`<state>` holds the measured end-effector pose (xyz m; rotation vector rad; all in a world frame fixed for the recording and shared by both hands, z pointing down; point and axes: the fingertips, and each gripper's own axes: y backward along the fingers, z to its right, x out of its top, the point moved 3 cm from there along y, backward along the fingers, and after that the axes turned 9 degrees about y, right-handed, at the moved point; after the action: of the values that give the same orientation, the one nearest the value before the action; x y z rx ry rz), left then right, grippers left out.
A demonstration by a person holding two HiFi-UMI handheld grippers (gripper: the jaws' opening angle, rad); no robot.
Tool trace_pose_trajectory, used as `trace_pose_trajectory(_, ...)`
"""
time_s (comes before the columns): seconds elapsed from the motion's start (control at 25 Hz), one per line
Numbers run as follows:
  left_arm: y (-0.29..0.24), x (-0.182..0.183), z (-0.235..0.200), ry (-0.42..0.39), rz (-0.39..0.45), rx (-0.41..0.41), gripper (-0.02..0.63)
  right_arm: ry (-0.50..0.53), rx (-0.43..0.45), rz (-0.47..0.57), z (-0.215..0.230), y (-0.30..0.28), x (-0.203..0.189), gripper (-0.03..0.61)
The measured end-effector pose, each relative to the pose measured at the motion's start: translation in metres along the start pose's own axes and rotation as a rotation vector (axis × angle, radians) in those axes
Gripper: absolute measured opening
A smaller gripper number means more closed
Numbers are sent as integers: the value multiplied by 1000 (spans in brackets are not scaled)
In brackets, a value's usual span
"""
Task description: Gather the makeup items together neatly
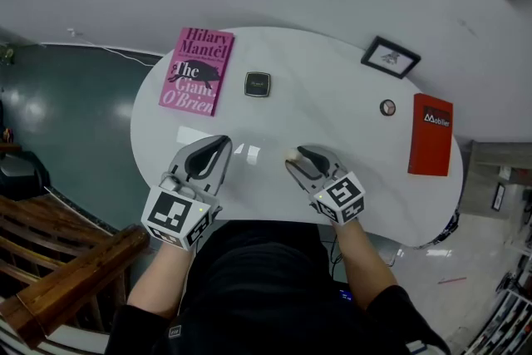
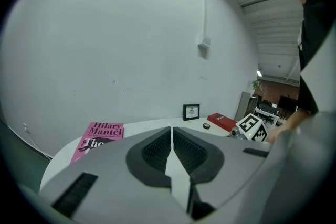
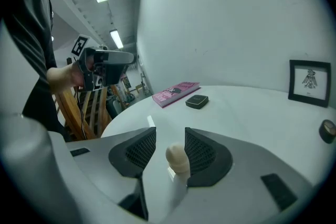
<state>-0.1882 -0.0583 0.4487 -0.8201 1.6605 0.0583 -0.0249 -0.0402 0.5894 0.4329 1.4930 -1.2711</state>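
Observation:
A cream egg-shaped makeup sponge (image 3: 177,158) stands on the white table between the jaws of my right gripper (image 3: 169,134). The jaws are open; the sponge leans by the right pad, with a gap on its left. In the head view the sponge (image 1: 293,154) shows at the tip of the right gripper (image 1: 301,159). A black square compact (image 1: 257,84) lies farther back, beside the pink book. A small round dark pot (image 1: 387,107) sits at the right, near the red box. My left gripper (image 1: 218,147) is shut and empty, its pads together (image 2: 171,131).
A pink book (image 1: 198,69) lies at the table's back left. A red box (image 1: 431,134) and a framed picture (image 1: 391,56) are at the right. The oval table (image 1: 332,87) ends close in front of me; wooden rails (image 1: 58,278) stand lower left.

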Motion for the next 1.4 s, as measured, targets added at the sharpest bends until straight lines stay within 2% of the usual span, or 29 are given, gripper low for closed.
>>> trace_pose_trajectory(0.28, 2, -6, -3, 10, -8, -4, 22, 60, -87, -133, 11, -11, -24, 150)
trace_pose_trajectory(0.44, 5, 1, -6, 24, 7, 5, 21, 80, -82, -174, 12, -10, -22, 143)
trace_pose_trajectory(0.72, -3, 19, -3, 38, 29, 13, 21, 80, -86, -154, 31, -1, 4, 135)
trace_pose_trajectory(1.0, -15, 33, -5, 70, 56, 50, 21, 145, -71, -130, 76, -7, 45, 137)
trace_pose_trajectory(1.2, -24, 21, -17, 134, 56, 84, 21, 187, -50, -116, 110, -34, 65, 137)
trace_pose_trajectory(1.4, -24, 9, -27, 195, 55, 113, 21, 211, -21, -116, 125, -64, 76, 137)
